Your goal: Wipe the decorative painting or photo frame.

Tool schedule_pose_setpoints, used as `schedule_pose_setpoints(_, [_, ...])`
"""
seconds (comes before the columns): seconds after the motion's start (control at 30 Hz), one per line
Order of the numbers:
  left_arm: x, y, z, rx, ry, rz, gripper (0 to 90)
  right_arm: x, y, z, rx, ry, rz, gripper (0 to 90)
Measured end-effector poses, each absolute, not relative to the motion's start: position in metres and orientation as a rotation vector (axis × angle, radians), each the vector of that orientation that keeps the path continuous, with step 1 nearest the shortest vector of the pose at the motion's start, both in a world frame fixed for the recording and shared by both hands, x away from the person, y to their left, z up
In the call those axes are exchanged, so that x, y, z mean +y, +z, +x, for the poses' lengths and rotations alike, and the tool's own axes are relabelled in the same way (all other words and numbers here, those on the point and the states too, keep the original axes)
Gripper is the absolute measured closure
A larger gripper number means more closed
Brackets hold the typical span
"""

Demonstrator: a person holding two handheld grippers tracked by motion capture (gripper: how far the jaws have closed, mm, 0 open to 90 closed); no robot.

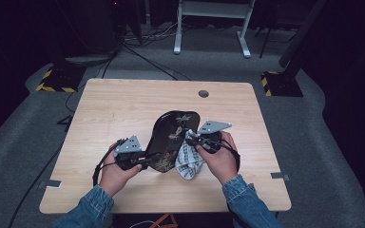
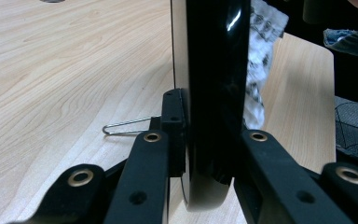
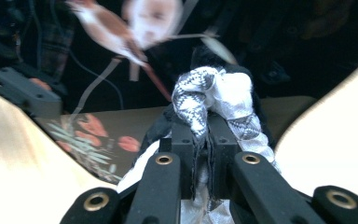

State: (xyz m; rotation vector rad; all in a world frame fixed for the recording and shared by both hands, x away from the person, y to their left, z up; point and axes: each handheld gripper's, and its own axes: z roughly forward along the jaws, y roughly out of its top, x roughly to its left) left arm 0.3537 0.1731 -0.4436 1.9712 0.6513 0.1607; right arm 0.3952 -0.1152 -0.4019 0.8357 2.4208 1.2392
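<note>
Standing tilted on its edge near the table's [image 1: 123, 104] front edge, the black lacquered tray with painted flowers [image 1: 171, 135] is clamped by the left claw [image 1: 145, 159]; the right claw [image 1: 193, 141], closed on a white patterned cloth [image 1: 188, 159], is touching the tray's upper face.

Light wooden table [image 1: 123, 109], patterned cloth [image 1: 187, 164] resting on it

Dim lab: carpet, cables [image 1: 145, 59], taped stand bases [image 1: 57, 80].
</note>
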Motion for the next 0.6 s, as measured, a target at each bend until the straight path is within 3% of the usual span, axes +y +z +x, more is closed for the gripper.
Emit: schedule_pose_setpoints(0.6, [0.173,-0.444,0.354,0.658,0.155,1.966,79.3,-0.134,-0.406,0.405,2.364,1.194,0.923,84.5])
